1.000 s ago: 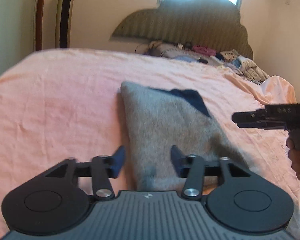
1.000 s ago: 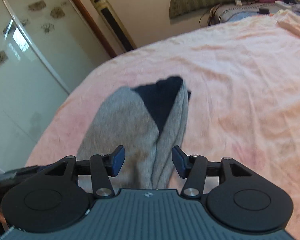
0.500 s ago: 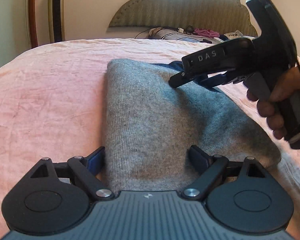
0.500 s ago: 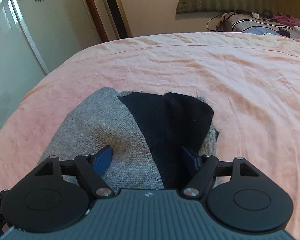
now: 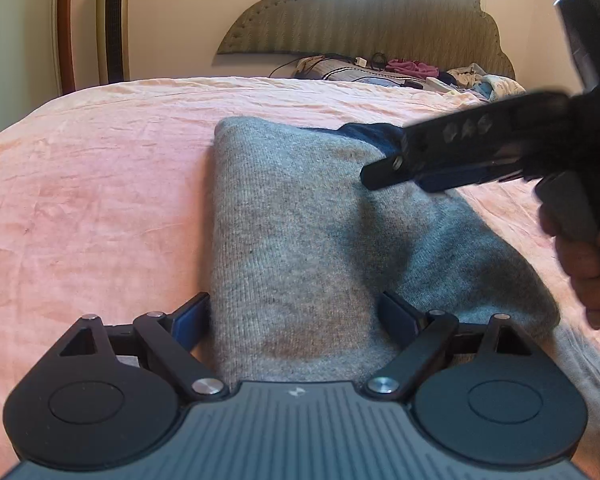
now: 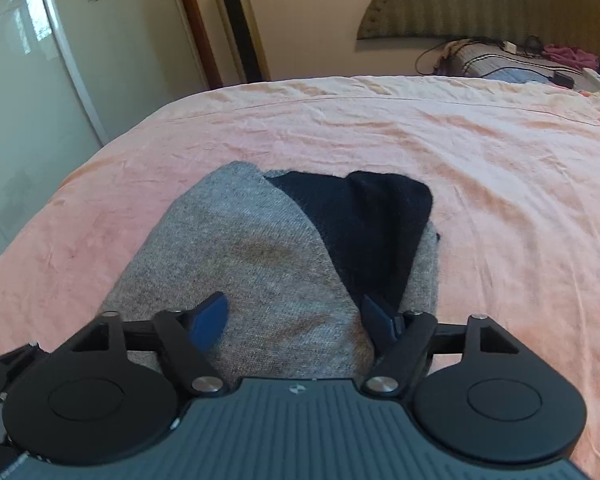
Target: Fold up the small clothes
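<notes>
Pink bedsheet (image 5: 100, 184) (gray garment (image 5: 300, 240) amid)

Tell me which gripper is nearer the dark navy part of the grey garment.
Right. The right gripper hangs over the grey garment with one finger at the navy part's near tip. The left gripper sits at the garment's near end, away from it.

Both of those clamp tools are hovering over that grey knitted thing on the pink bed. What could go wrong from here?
1. The left hand-held gripper straddles a thick fold of the grey knitted garment; closing could catch only the top layer and undo the fold.
2. The right hand-held gripper, jaws just widened, sits over the dark navy inner part; it might drag that out.
3. Either could pinch the wrinkled pink bedsheet too.
</notes>
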`<state>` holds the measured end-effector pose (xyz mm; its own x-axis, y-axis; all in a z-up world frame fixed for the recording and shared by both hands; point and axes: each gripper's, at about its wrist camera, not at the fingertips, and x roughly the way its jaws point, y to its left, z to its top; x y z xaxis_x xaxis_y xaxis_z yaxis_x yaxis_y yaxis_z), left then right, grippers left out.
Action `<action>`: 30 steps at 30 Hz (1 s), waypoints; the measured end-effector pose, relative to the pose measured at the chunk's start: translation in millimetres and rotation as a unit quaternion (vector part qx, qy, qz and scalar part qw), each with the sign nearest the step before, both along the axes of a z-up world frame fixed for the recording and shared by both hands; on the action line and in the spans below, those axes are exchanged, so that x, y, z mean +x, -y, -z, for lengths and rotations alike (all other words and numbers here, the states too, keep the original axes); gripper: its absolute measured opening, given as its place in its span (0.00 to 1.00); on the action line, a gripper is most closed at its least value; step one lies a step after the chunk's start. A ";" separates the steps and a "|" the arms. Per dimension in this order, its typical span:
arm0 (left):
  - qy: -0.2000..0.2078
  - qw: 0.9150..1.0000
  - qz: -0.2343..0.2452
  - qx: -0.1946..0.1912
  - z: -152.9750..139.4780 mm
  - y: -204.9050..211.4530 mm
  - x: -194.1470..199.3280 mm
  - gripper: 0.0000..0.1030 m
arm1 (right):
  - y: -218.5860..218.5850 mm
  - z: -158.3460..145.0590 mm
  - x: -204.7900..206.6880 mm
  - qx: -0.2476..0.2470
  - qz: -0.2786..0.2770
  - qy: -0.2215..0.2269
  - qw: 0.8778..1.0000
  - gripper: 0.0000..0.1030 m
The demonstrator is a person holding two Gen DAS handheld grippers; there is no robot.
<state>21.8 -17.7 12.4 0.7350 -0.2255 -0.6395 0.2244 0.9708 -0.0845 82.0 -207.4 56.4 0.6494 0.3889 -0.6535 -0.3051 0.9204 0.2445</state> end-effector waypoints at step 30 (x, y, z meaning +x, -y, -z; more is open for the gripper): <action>-0.017 0.998 -0.061 -0.001 -18.8 -32.0 -70.8 0.90 | 33.3 11.1 -147.1 -0.023 0.061 0.046 0.997 1.00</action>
<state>-49.1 14.3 31.1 0.7346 -0.1378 -0.6644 0.1022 0.9905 -0.0925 -65.1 -240.6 45.3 0.7485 0.2741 -0.6038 -0.2092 0.9617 0.1772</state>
